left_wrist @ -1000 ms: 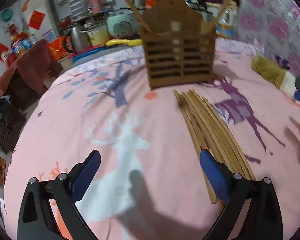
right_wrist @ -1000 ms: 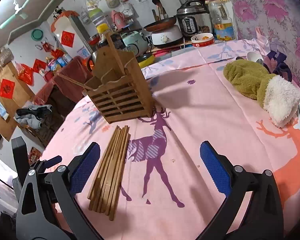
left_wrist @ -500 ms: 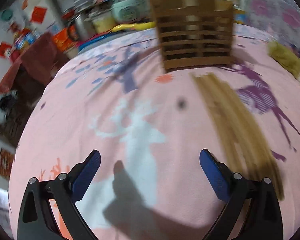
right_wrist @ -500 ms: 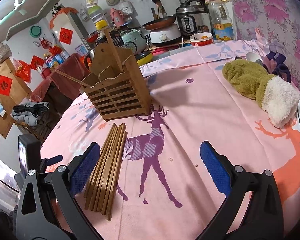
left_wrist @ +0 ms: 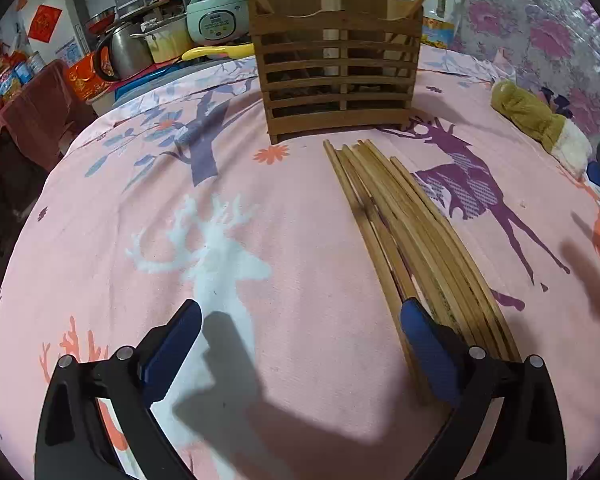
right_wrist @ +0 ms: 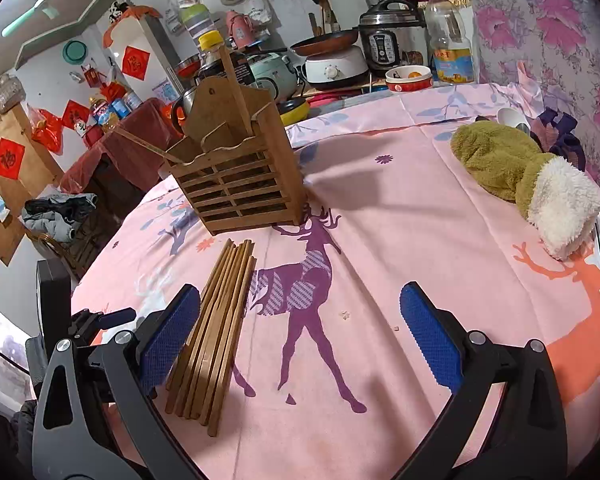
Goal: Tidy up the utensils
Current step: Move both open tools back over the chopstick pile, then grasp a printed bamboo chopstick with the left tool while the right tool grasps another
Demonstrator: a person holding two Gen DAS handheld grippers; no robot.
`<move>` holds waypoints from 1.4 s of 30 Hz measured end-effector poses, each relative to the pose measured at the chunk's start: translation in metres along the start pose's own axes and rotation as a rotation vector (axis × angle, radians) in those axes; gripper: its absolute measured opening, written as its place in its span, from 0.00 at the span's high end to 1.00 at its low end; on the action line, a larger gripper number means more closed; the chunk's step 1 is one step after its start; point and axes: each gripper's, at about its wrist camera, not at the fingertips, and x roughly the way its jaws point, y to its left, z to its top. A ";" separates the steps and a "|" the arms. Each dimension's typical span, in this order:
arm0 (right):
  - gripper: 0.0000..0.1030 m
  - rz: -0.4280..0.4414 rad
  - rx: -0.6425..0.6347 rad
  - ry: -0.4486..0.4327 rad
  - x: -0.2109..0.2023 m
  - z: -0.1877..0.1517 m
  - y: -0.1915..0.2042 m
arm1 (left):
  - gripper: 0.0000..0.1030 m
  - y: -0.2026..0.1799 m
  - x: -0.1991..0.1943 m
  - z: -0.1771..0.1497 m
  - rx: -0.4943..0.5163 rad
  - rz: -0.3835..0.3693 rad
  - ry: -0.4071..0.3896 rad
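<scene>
The chopsticks point(left_wrist: 404, 232) were plain brown wood, a bit worn. The slatted holder point(left_wrist: 336, 64) was matt wood too. The cloth point(right_wrist: 420, 200) on the counter looked soft. The hand-held gripper pads point(right_wrist: 430, 334) were bumpy blue rubber.

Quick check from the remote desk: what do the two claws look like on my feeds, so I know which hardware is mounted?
Both match. The left claw has two black angular plastic arms with triangular cut-outs and silver rivet heads, each tipped with a blue textured pad. The right claw is the same build; its blue pads show a fine diamond-grid surface. No cables, markings or sleeves are visible on either.
</scene>
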 end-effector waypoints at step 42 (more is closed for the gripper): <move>0.06 -0.221 -0.484 0.021 -0.001 -0.077 0.079 | 0.80 0.006 -0.007 -0.007 -0.007 0.091 -0.005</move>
